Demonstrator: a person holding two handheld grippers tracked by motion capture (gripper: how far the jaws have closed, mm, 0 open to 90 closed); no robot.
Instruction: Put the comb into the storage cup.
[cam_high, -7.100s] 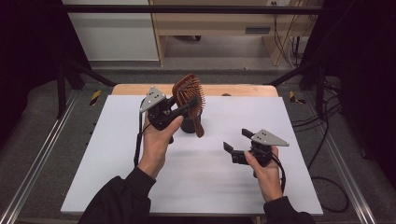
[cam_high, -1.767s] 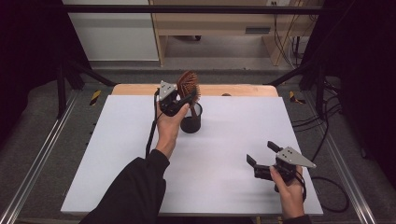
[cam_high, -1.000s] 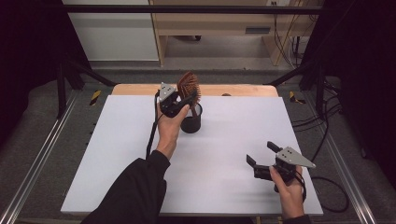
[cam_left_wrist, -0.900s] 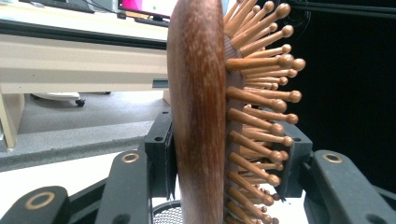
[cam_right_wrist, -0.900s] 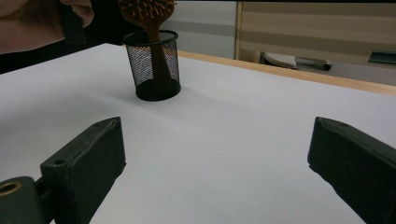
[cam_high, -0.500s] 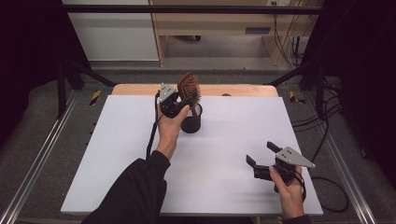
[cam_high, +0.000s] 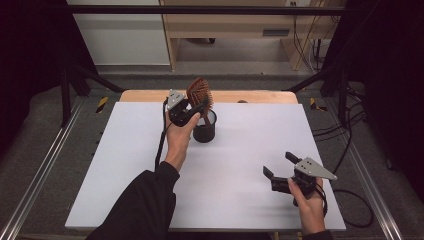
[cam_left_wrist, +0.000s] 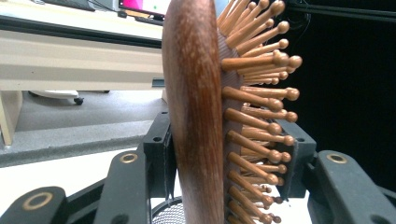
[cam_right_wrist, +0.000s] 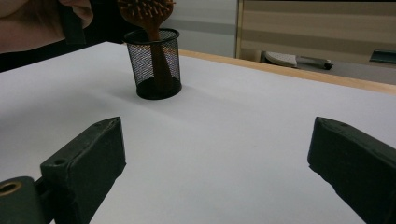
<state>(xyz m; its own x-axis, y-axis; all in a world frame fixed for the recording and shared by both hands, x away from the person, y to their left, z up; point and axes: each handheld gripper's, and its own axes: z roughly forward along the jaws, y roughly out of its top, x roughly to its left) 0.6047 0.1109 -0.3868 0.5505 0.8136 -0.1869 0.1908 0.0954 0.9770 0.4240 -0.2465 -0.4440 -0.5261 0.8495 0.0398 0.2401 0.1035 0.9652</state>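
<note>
Standing upright in mesh cup, wooden-pinned hairbrush — dark brown

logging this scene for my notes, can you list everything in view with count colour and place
hairbrush: 1, brown wood with wooden bristles, head up at the far side of the table, handle down inside the cup, head clamped by the left gripper
cup: 1, black wire mesh, upright on the table at the far middle
table: 1, white top with a wooden far edge
left gripper: 1, black with a grey plate, above the cup, shut on the hairbrush
right gripper: 1, black with a grey plate, at the near right over the table, jaws open and holding nothing
hands: 2, one on each gripper, the left arm in a dark sleeve
</note>
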